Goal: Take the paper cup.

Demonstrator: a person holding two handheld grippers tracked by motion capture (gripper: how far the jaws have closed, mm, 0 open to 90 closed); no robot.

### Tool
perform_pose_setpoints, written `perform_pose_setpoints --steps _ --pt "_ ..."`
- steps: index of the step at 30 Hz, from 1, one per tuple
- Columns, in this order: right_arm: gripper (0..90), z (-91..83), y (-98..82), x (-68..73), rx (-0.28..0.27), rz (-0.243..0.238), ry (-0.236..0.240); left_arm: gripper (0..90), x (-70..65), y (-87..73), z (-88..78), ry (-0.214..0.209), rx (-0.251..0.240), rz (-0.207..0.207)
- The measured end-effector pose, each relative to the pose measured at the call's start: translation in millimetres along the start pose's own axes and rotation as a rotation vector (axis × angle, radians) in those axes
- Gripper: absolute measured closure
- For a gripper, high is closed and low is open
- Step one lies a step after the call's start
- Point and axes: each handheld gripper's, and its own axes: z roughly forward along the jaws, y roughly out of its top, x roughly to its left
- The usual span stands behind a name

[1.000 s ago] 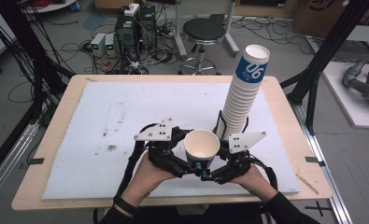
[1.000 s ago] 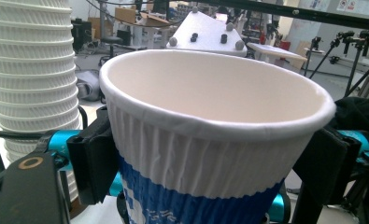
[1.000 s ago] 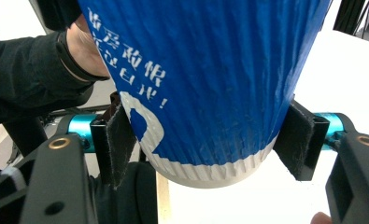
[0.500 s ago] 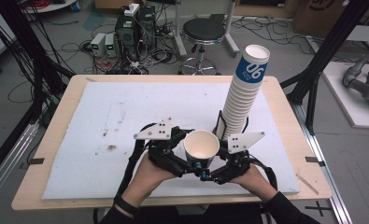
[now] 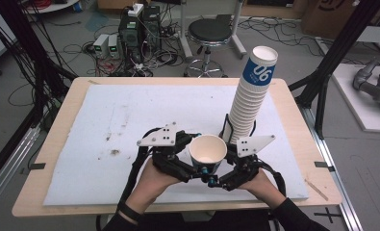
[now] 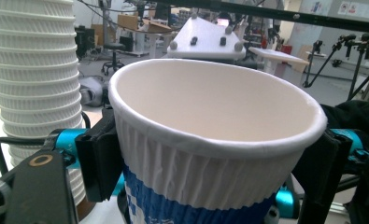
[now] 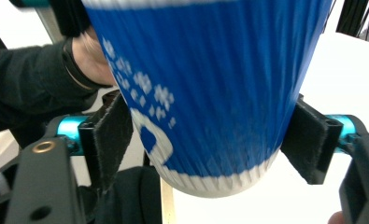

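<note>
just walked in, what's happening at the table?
A person holds a two-jaw gripper in each hand, both around one white-and-blue ribbed paper cup held above the white mat. The left gripper's jaws have just been closing and press the cup's sides under the rim. The right gripper's jaws have just been opening and flank the cup's base with gaps. A tall stack of matching cups stands behind.
</note>
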Motion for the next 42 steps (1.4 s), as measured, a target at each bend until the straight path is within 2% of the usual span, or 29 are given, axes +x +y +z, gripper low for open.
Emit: perform_pose_setpoints --steps 12,24,32,37,42 --pt "19.4 -15.4 3.2 -4.5 -0.041 0.006 -0.031 21.9 2.9 -0.8 -4.6 0.016 0.003 0.003" --pt "19.2 -32.9 3.6 -9.0 -0.051 -0.005 -0.065 21.8 7.0 -1.5 -14.6 0.040 0.006 0.012" --pt "19.2 -52.5 0.6 -16.2 -0.065 -0.002 -0.137 21.8 11.1 -3.1 -21.7 0.060 0.005 0.018" --pt "19.2 -64.7 -4.2 -21.3 -0.072 0.003 -0.186 21.8 14.2 -5.0 -29.4 0.081 0.019 0.027" --pt "19.2 -76.1 -7.8 -22.1 -0.081 0.007 -0.215 21.8 16.6 -9.1 -38.6 0.107 0.043 0.032"
